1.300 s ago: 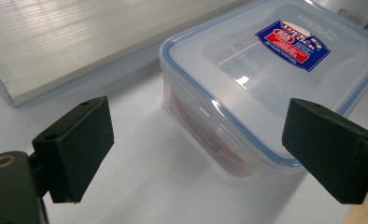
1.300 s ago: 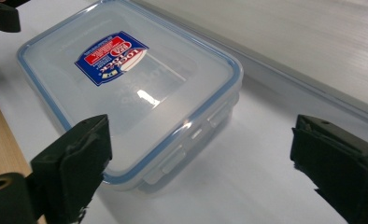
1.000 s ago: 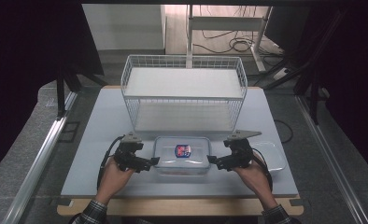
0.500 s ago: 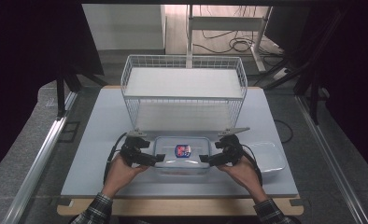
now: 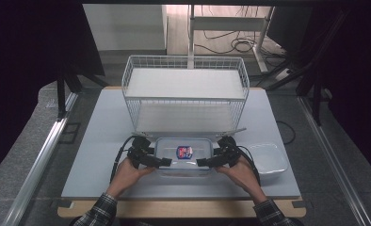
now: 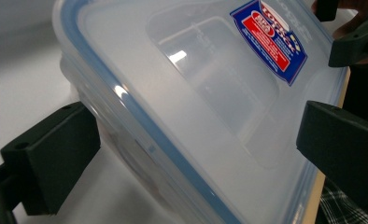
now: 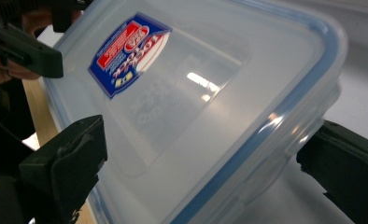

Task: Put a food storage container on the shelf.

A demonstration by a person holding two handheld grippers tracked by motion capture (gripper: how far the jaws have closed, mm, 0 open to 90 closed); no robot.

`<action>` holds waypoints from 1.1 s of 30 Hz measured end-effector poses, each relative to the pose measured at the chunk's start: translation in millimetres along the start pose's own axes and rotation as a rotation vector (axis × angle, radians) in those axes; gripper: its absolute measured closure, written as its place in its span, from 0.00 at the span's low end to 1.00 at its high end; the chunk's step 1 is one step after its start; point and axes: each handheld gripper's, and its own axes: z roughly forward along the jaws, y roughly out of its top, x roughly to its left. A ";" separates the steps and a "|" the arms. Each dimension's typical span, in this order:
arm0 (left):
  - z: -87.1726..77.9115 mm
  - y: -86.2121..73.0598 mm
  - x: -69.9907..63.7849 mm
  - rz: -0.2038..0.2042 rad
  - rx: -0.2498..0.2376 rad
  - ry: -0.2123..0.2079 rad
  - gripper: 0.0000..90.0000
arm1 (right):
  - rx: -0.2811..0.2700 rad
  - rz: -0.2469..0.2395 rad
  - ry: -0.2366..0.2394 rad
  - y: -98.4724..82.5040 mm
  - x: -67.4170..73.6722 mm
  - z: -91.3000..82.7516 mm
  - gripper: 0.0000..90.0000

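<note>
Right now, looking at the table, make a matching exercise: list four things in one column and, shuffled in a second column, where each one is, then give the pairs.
Things
1. lidded container
2. wire basket
3. open tub
4. left gripper

Places
A. at the table's right near edge
B. at the container's left end
C. between the two grippers
D. behind the container, at mid-table

Pairs: 1-C, 2-D, 3-A, 4-B

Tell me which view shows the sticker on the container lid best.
The left gripper view: the sticker is large, sharp and unobstructed on the lid. The right gripper view shows it large but upside down; the high view shows a tiny patch.
</note>
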 end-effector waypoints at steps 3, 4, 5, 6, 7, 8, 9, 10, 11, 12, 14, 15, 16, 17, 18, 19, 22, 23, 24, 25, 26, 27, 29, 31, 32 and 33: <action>-3.9 -2.2 -1.8 -0.006 0.010 0.000 0.06 | 0.005 0.011 -0.001 -0.9 0.9 -2.1 0.07; -5.8 -3.6 -2.0 -0.008 0.009 -0.004 0.08 | 0.012 0.019 0.004 -1.0 0.5 -3.1 0.09; -7.7 -5.1 -1.5 -0.010 0.005 -0.009 0.11 | 0.008 0.034 0.019 -2.5 -1.4 -6.5 0.13; -12.1 -8.5 0.1 -0.033 -0.016 -0.025 0.15 | 0.011 0.037 0.025 -3.5 -1.5 -8.2 0.15; -12.1 -8.5 0.1 -0.033 -0.016 -0.025 0.18 | 0.011 0.037 0.025 -3.5 -1.5 -8.2 0.15; -14.0 -10.1 0.7 -0.032 -0.016 -0.034 0.18 | 0.015 0.039 0.031 -4.6 -1.2 -10.0 0.17; -15.6 -12.0 0.4 -0.032 -0.018 -0.039 0.20 | 0.018 0.040 0.036 -5.6 -0.6 -11.7 0.19; -17.3 -14.4 -1.3 -0.037 -0.021 -0.038 0.21 | 0.018 0.037 0.035 -6.8 0.3 -12.9 0.20; -18.5 -16.2 -2.8 -0.035 -0.023 -0.037 0.23 | 0.019 0.036 0.033 -8.1 1.9 -14.5 0.22; -21.0 -19.6 -5.4 -0.028 -0.029 -0.034 0.26 | 0.027 0.031 0.038 -10.1 3.5 -17.8 0.26; -23.1 -21.7 -6.1 -0.031 -0.040 -0.038 0.32 | 0.027 0.031 0.041 -10.8 3.7 -19.7 0.28; -28.8 -26.2 -3.6 -0.060 -0.075 -0.064 0.37 | 0.003 0.040 0.049 -13.2 3.8 -25.3 0.37; -30.6 -28.1 -2.1 -0.067 -0.087 -0.077 0.41 | -0.009 0.041 0.053 -14.1 3.6 -28.2 0.40; -31.4 -29.2 -1.3 -0.079 -0.097 -0.087 0.43 | -0.015 0.044 0.058 -14.5 3.5 -30.2 0.43; -31.8 -29.5 -1.0 -0.086 -0.102 -0.091 0.45 | -0.019 0.047 0.058 -14.8 3.3 -31.6 0.44; -32.3 -29.1 -1.0 -0.085 -0.099 -0.087 0.45 | -0.021 0.050 0.058 -15.0 3.4 -32.2 0.45; -33.4 -29.3 -0.9 -0.110 -0.122 -0.092 0.49 | -0.037 0.071 0.055 -15.6 3.8 -34.4 0.49; -33.9 -29.6 -0.7 -0.113 -0.132 -0.095 0.50 | -0.048 0.079 0.055 -16.0 3.6 -35.8 0.51; -34.5 -29.7 -0.3 -0.117 -0.135 -0.099 0.52 | -0.058 0.086 0.053 -16.1 3.5 -37.1 0.52; -34.5 -29.7 -0.3 -0.117 -0.135 -0.099 0.53 | -0.058 0.086 0.053 -16.1 3.5 -37.1 0.52; -34.2 -30.1 0.0 -0.131 -0.144 -0.102 0.53 | -0.064 0.108 0.053 -16.1 3.4 -38.1 0.53; -34.1 -30.4 0.0 -0.139 -0.150 -0.104 0.53 | -0.066 0.116 0.050 -16.2 3.8 -38.1 0.53; -34.4 -30.6 0.4 -0.143 -0.153 -0.107 0.54 | -0.070 0.121 0.046 -16.4 4.5 -38.2 0.54; -36.3 -30.7 1.8 -0.143 -0.167 -0.112 0.57 | -0.085 0.104 0.029 -16.2 7.6 -40.2 0.56; -36.3 -30.7 1.8 -0.143 -0.167 -0.112 0.58 | -0.085 0.104 0.029 -16.2 7.6 -40.2 0.56; -36.4 -30.1 1.4 -0.143 -0.165 -0.108 0.58 | -0.092 0.097 0.027 -16.1 7.8 -40.6 0.56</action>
